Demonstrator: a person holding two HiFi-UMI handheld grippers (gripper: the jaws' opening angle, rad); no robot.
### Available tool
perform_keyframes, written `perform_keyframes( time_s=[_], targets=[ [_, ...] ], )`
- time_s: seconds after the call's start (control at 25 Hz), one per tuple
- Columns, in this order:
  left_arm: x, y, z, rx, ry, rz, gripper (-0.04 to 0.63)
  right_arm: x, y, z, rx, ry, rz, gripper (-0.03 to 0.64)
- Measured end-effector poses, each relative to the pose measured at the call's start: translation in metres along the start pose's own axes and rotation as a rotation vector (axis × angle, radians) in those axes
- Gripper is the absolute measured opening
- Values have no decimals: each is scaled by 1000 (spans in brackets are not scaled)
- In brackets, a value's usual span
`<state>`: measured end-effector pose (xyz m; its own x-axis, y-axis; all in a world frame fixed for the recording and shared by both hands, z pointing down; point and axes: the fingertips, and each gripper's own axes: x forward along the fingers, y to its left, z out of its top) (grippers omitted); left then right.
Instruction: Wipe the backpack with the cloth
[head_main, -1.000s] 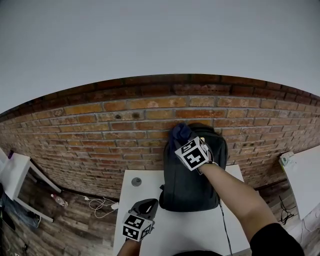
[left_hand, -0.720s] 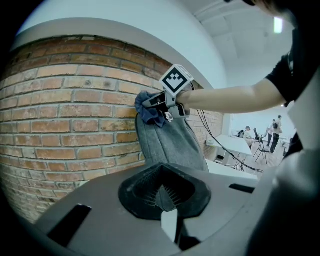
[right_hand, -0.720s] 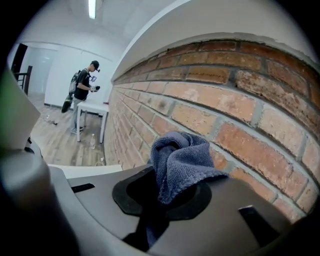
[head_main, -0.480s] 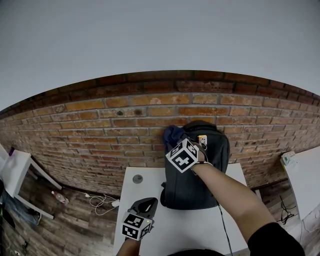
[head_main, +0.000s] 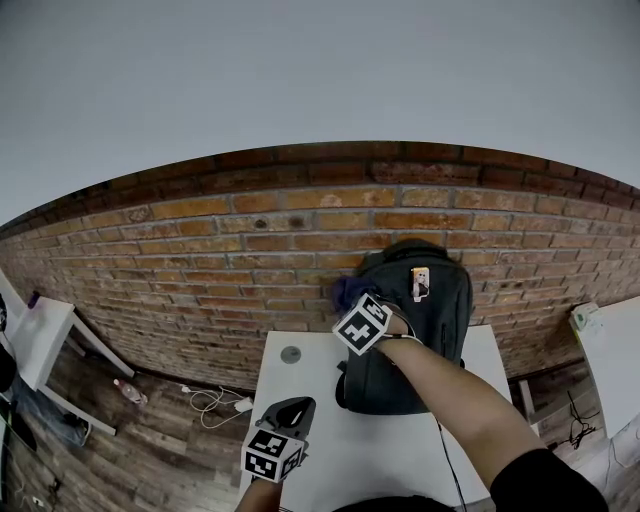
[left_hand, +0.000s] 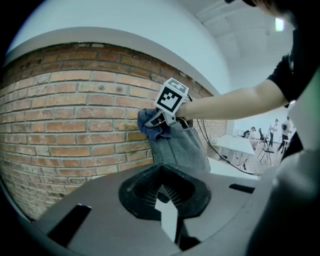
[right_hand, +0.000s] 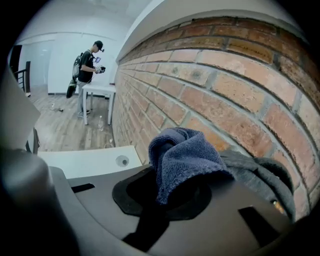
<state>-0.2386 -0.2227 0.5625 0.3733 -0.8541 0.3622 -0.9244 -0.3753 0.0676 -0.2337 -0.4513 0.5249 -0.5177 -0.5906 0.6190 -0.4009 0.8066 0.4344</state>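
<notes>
A dark grey backpack (head_main: 425, 335) stands upright at the back of the white table (head_main: 300, 400), leaning on the brick wall. My right gripper (head_main: 352, 302) is shut on a bunched blue cloth (head_main: 350, 291) and presses it against the backpack's upper left side. In the right gripper view the cloth (right_hand: 182, 157) fills the jaws, with the backpack (right_hand: 260, 175) just behind it. My left gripper (head_main: 289, 410) hovers low over the table's front, shut and holding nothing, well apart from the backpack (left_hand: 182, 150). From the left gripper view the cloth (left_hand: 149, 125) shows at the bag's left edge.
The brick wall (head_main: 200, 260) runs right behind the table. A round cable hole (head_main: 291, 354) sits in the tabletop left of the bag. White cables (head_main: 212, 402) and a bottle (head_main: 130, 391) lie on the wooden floor at the left. A person (right_hand: 87, 65) stands by a far table.
My right gripper has carried the cloth down and to the left, from the backpack's top to its upper left side. The left gripper has stayed in place.
</notes>
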Motion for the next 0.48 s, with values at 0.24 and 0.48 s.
perform_keyframes(
  time_s=[0.24, 0.48],
  targets=[
    [-10, -3, -5, 2, -4, -13, -18, 4, 32, -19, -102, 93, 0, 52],
    [-29, 5, -10, 2, -12, -3, -18, 6, 64, -37, -170, 155, -4, 52]
  ],
)
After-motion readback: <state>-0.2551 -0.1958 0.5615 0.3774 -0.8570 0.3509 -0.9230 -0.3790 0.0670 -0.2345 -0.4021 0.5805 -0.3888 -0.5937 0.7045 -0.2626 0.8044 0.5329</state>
